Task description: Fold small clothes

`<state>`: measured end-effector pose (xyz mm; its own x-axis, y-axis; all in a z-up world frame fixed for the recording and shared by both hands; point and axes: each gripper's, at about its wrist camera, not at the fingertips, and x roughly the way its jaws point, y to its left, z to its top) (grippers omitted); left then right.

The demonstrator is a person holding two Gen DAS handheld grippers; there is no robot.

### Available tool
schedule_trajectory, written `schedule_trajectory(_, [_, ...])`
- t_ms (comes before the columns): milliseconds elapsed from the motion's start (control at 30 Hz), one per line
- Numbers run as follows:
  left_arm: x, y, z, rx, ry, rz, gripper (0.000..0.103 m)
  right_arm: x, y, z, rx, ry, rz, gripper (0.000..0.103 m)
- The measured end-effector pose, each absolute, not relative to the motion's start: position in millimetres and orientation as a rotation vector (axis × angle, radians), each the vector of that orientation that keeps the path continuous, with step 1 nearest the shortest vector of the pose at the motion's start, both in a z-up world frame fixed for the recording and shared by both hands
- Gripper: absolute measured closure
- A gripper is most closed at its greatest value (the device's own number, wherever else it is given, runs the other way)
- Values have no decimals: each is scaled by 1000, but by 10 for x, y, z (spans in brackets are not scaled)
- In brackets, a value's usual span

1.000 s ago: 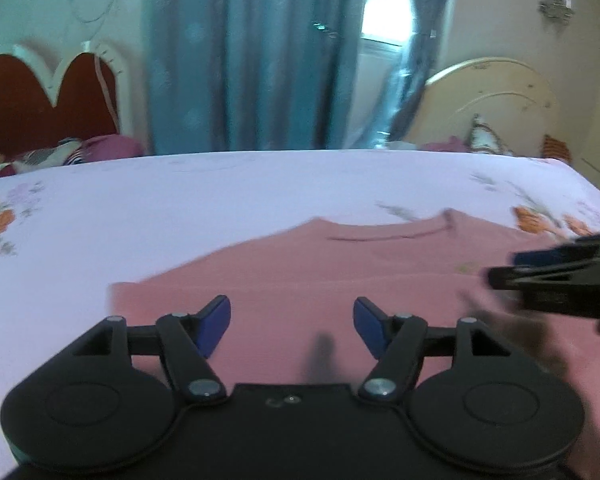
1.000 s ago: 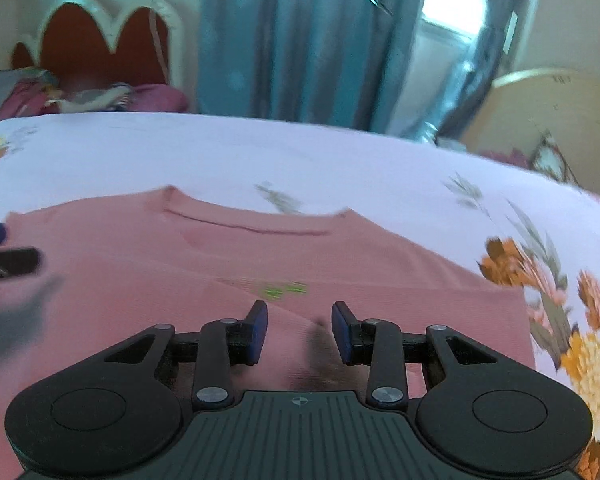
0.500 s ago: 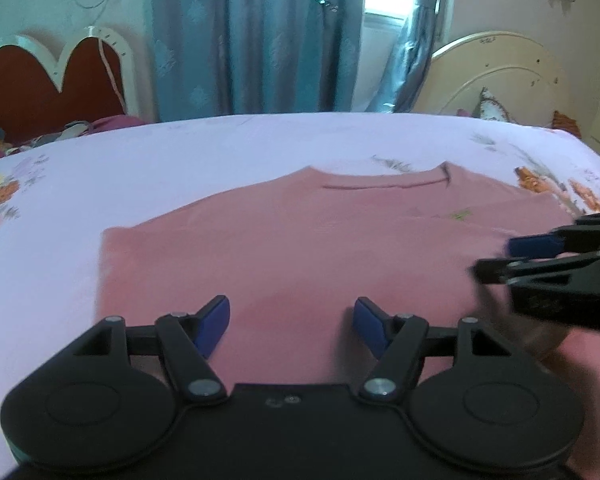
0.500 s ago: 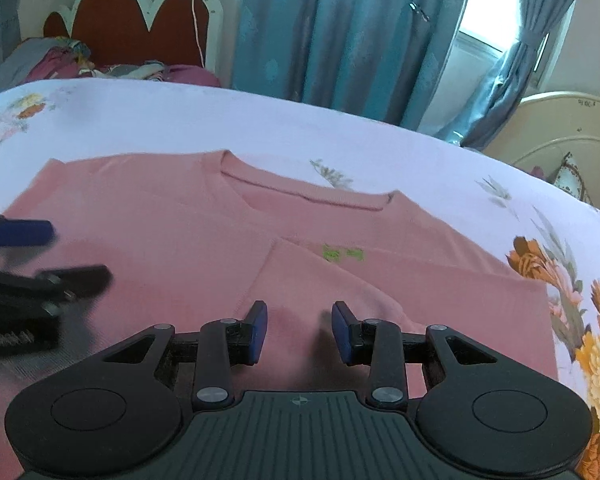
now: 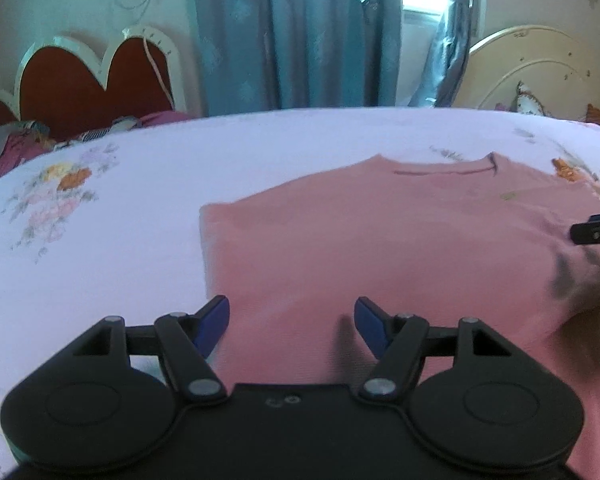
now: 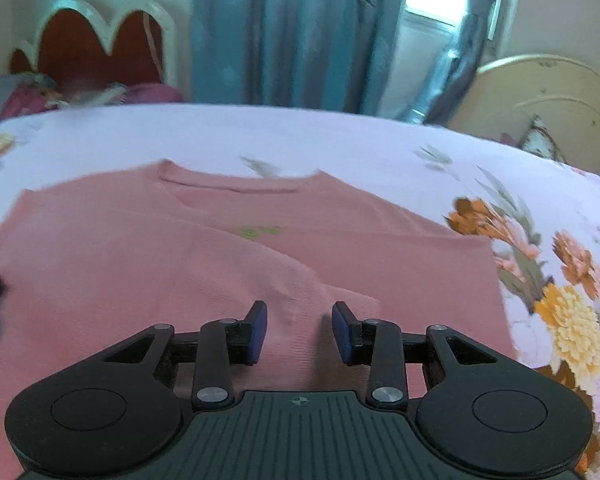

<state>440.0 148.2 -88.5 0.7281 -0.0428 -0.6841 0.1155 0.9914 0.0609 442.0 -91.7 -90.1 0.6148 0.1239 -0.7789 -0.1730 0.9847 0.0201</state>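
A pink shirt lies flat on a floral bedsheet, neckline toward the curtains. The left gripper hovers over the shirt's lower left edge, jaws wide apart and empty. Only the right wrist view shows a folded-over flap and green print; there the right gripper stands parted, holding nothing, above the flap.
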Motion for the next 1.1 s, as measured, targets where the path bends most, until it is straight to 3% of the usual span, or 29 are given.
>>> schedule_trajectory(533, [4306,1166,-986,110,767,-188,35,4189,-545,-1004,-76,944,293,67])
schedule_trajectory(833, [4063,1556,-1118,55,804,-144,35,4196,-1183,-1050,-3,968,139,67])
schedule_trajectory(1100, [4040,1369,-1079,140,840,-116,32,4198,-1247,-1155,9,996,166,67])
